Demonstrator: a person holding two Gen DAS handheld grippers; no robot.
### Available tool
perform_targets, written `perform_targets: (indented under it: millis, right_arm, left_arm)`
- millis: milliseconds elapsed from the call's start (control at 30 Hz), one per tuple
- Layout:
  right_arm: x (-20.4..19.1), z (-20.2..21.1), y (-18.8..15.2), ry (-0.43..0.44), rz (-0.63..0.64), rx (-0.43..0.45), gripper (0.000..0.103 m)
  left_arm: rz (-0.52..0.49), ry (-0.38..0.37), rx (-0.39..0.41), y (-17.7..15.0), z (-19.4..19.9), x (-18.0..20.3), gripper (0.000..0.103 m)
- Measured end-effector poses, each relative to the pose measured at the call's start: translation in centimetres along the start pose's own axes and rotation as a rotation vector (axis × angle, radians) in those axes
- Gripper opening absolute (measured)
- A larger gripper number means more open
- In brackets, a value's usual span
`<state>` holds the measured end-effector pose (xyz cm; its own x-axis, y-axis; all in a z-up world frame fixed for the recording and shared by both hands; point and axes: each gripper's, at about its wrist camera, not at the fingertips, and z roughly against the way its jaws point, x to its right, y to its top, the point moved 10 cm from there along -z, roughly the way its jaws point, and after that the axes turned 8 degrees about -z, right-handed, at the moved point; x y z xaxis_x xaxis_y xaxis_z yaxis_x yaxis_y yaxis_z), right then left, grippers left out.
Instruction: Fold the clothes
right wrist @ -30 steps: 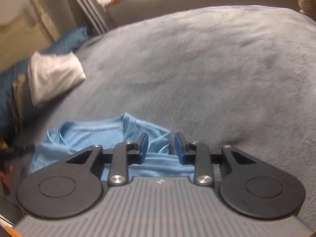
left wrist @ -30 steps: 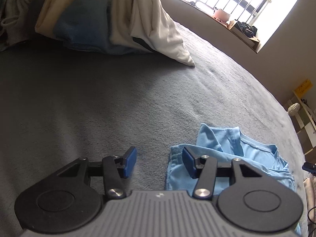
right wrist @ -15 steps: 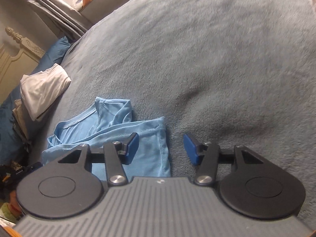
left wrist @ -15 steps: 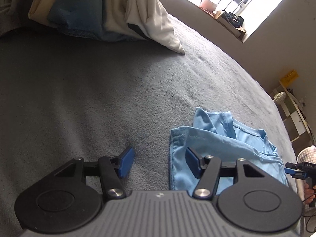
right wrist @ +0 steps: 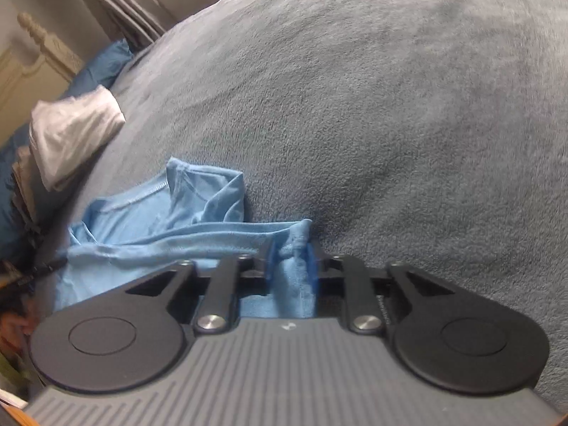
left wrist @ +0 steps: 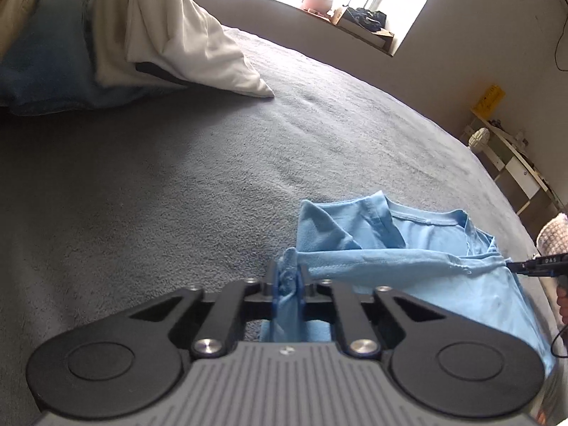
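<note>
Two pairs of fingers now pinch cloth where half a second ago both stood wide apart over it. In the left wrist view the left gripper [left wrist: 287, 285] has just closed its fingers [left wrist: 272, 289], and a bunched corner of the blue shirt [left wrist: 408, 245] is squeezed between the pads, a little tuft poking up above them. In the right wrist view the right gripper [right wrist: 293, 261] has just closed too, clamped on the shirt's other near corner, with cloth hanging down between the pads toward the camera.

Between the two grips the hem runs as a taut, slightly raised ridge: in the left view it stretches from the fingers toward the right edge of the frame, where the tip of the right gripper shows; in the right view it runs off to the lower left.

Beyond the hem the rest of the shirt lies rumpled on the grey bed [left wrist: 213, 177], collar at the far side, sitting lower right in the left view and centre left in the right view. A white pillow [left wrist: 184, 42] and other bedding lie well apart, upper left.

With both corners held, the grasp step looks done; I judge the shirt is ready to be lifted and spread or carried over into a fold.
</note>
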<state>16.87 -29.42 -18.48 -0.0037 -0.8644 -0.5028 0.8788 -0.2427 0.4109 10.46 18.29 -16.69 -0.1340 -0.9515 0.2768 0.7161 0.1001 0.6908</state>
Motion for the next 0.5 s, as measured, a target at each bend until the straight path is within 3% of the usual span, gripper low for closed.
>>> perform_targets:
  millis: [300, 500]
  right_arm:
    - [-2.4, 4.5, 2.7, -0.038, 0.048, 0.2, 0.002]
    - [-3.6, 4.4, 6.8, -0.032, 0.086, 0.263, 0.002]
  left_arm:
    - [-0.012, 0.009, 0.136, 3.7, 3.4, 0.9, 0.006]
    - [0.017, 0.016, 0.194, 7.2, 2.0, -0.5, 0.006]
